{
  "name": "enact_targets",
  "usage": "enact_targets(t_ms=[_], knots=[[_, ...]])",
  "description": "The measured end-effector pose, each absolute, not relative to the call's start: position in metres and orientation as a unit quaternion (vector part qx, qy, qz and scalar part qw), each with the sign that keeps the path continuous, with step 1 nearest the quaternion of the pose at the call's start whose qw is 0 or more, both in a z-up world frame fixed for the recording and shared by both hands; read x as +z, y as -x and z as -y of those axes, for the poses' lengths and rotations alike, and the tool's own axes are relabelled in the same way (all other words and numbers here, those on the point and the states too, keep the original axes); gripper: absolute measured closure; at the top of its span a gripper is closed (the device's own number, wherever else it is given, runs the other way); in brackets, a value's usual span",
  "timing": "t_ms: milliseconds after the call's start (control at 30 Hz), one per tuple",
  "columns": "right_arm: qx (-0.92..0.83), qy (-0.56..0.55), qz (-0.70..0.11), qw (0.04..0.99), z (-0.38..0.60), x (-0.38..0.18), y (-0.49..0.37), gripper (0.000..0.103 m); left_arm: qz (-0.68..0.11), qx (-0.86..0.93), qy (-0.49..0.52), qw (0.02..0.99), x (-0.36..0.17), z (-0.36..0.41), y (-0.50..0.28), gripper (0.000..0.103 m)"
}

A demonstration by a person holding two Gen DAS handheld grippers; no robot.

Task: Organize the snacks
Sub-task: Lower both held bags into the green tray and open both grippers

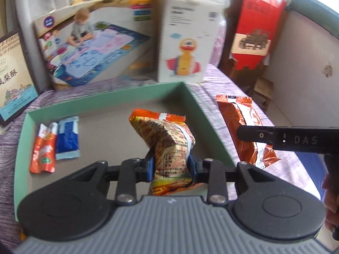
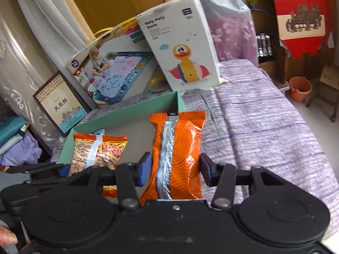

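- At the far left of the left wrist view, a framed pastry box (image 1: 14,78) is seen leaning at the back of the purple-covered bed (image 1: 220,78).
- A green tray (image 1: 203,108) is laid on the bed; near its left wall a red-orange sachet (image 1: 43,148) and a blue sachet (image 1: 67,137) are seen lying side by side, touching.
- Behind the tray a play-mat box (image 1: 95,40) and a duck toy box (image 1: 186,40) are stood upright.
- The left gripper (image 1: 170,165) is closed narrowly, its blue fingers (image 1: 149,167) pressed on a printed snack packet (image 1: 167,146), which is held above the tray floor.
- To the right of the tray's wall, an orange snack packet (image 1: 239,114) is seen raised over the bed, gripped by the other tool.
- In the right wrist view, the right gripper (image 2: 174,169) is partly closed, and the orange snack packet (image 2: 180,148) is clamped lengthwise between its fingers (image 2: 144,169), beside the tray's right corner.
- A red hanging (image 2: 300,14) and an orange bucket (image 2: 299,89) are seen at the far right.
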State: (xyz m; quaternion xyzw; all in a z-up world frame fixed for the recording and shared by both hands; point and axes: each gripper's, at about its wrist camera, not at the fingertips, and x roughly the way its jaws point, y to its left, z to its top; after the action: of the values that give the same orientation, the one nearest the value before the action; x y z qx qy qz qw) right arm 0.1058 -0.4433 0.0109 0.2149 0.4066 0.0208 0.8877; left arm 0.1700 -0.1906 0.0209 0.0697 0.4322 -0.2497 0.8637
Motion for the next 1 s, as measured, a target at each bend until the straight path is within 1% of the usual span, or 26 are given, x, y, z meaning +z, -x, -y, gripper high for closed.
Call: enact_targets(t_ms=[300, 533, 567, 633, 667, 700, 733, 833, 867, 900, 967, 1000], knots=[[0.024, -0.184, -0.455, 0.871, 0.399, -0.019, -0.215, 0.055, -0.463, -0.213, -0.039, 0.86, -0.015, 0.178, -0.244, 0.071], [0.021, -0.172, -0.465, 0.868, 0.392, -0.038, -0.25, 0.054, -0.469, -0.219, -0.026, 0.855, -0.035, 0.194, -0.274, 0.071], [0.024, -0.172, -0.464, 0.869, 0.392, -0.038, -0.253, 0.053, -0.47, -0.219, -0.021, 0.855, -0.037, 0.196, -0.278, 0.071], [0.028, -0.178, -0.458, 0.87, 0.393, -0.039, -0.258, 0.051, -0.47, -0.217, -0.011, 0.855, -0.041, 0.199, -0.285, 0.064], [0.027, -0.182, -0.456, 0.871, 0.393, -0.038, -0.26, 0.04, -0.472, -0.21, -0.013, 0.856, -0.043, 0.201, -0.287, 0.041], [0.025, -0.185, -0.451, 0.873, 0.393, -0.037, -0.258, 0.026, -0.473, -0.197, -0.019, 0.859, -0.044, 0.203, -0.289, 0.021], [0.025, -0.186, -0.446, 0.875, 0.393, -0.036, -0.256, 0.022, -0.469, -0.184, -0.027, 0.863, -0.044, 0.203, -0.289, 0.017], [0.035, -0.189, -0.441, 0.877, 0.395, -0.03, -0.246, 0.021, -0.467, -0.185, -0.034, 0.864, -0.042, 0.201, -0.283, 0.013], [0.035, -0.189, -0.44, 0.877, 0.396, -0.028, -0.242, 0.018, -0.467, -0.185, -0.035, 0.864, -0.04, 0.2, -0.281, 0.01], [0.036, -0.19, -0.438, 0.878, 0.396, -0.026, -0.239, 0.011, -0.466, -0.183, -0.039, 0.865, -0.039, 0.198, -0.277, 0.008], [0.037, -0.188, -0.433, 0.881, 0.398, -0.019, -0.227, 0.008, -0.463, -0.18, -0.043, 0.867, -0.035, 0.194, -0.269, 0.004], [0.037, -0.186, -0.432, 0.882, 0.397, -0.016, -0.222, 0.008, -0.463, -0.18, -0.042, 0.867, -0.033, 0.191, -0.265, 0.004]])
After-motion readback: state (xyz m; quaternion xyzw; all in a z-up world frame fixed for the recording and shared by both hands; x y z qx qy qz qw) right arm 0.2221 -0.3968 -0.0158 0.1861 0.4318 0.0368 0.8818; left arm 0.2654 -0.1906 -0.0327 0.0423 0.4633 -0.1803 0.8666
